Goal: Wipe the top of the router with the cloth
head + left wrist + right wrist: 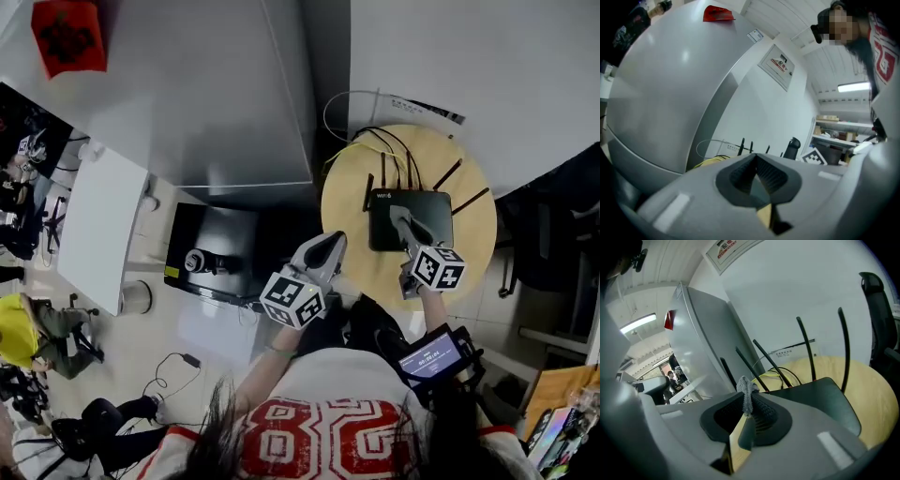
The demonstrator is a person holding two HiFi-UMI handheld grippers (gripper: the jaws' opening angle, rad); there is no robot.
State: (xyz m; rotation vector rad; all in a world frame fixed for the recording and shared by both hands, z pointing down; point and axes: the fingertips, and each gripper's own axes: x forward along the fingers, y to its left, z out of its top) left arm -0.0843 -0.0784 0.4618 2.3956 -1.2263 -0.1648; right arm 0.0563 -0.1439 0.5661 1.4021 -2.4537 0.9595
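A black router (433, 214) with several upright antennas lies on a round wooden table (345, 202). My right gripper (400, 217) rests over the router's top near its left half, shut on a small grey cloth (746, 393) that pokes out between its jaws. In the right gripper view the router's top (820, 401) lies just ahead of the jaws. My left gripper (331, 246) hovers off the table's left front edge, jaws closed together with nothing between them. In the left gripper view the antennas (743, 146) show beyond the jaws.
A tall grey cabinet (216, 94) with a red tag (67, 36) stands left of the table. Cables (370, 139) trail behind the router. A black box (220, 253) and a white table (98, 225) sit on the floor side. A dark chair (553, 234) stands at the right.
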